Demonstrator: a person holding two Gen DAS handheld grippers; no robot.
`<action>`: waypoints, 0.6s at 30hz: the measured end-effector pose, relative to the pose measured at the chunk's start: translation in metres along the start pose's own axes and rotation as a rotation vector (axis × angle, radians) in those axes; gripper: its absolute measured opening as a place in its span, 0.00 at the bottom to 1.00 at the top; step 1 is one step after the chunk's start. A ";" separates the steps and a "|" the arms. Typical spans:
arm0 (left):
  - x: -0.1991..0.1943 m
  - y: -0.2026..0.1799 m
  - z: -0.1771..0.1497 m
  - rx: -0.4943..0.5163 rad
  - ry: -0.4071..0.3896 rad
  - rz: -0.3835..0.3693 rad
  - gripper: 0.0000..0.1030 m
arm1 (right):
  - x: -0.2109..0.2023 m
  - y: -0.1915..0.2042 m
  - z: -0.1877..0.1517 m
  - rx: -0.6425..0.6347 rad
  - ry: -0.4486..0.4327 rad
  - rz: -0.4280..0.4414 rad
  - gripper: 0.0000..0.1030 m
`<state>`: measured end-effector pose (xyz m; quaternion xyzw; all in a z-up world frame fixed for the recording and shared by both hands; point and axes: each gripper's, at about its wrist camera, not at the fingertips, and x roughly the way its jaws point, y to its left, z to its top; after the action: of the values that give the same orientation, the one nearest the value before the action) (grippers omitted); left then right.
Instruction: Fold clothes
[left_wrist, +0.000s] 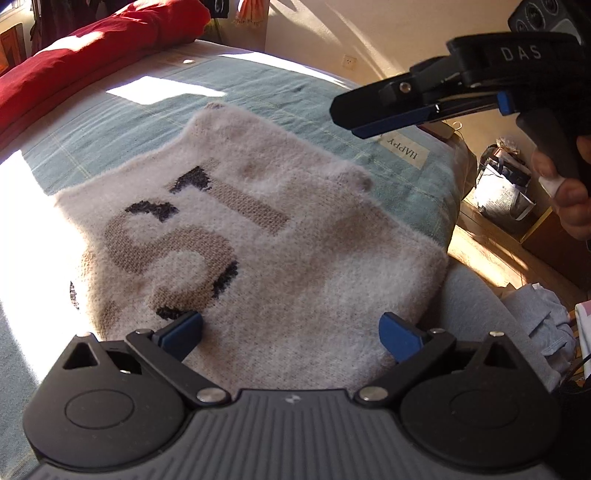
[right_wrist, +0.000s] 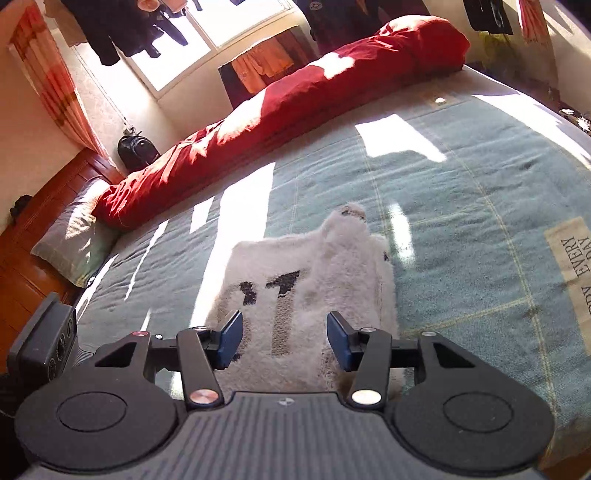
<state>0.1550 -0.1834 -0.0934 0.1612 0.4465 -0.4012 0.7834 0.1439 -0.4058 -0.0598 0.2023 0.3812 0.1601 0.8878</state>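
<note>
My fluffy white knitted sweater with a beige number (left_wrist: 258, 236) lies partly folded on the pale green bed cover (left_wrist: 122, 122), so my left tool (left_wrist: 291, 334) and right tool (right_wrist: 284, 338) stand wide and empty above it.

From the left wrist, the near hem of the fuzzy sweater (left_wrist: 258, 240) disappears under the left tool (left_wrist: 291, 332)'s body, and its left side burns out in sun glare; the woven number is partly lost in the fluff; the right tool (left_wrist: 354, 118) shows edge-on, so its gap cannot be read there, and the hand (left_wrist: 569, 199) holding it is cut by the frame; the bed's label (right_wrist: 572, 266) runs off the right wrist picture's edge, its wording incomplete.
</note>
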 end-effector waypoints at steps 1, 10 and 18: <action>0.000 -0.001 0.000 0.005 -0.001 0.005 0.97 | 0.009 0.004 0.002 -0.020 0.010 -0.008 0.53; -0.036 0.029 0.000 0.041 -0.077 0.065 0.97 | 0.064 -0.012 -0.024 -0.125 0.097 -0.180 0.52; 0.009 0.079 0.031 -0.011 -0.107 0.096 0.95 | 0.065 -0.016 -0.027 -0.091 0.075 -0.179 0.52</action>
<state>0.2360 -0.1568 -0.0920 0.1566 0.3980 -0.3690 0.8252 0.1686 -0.3851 -0.1243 0.1208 0.4228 0.1046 0.8920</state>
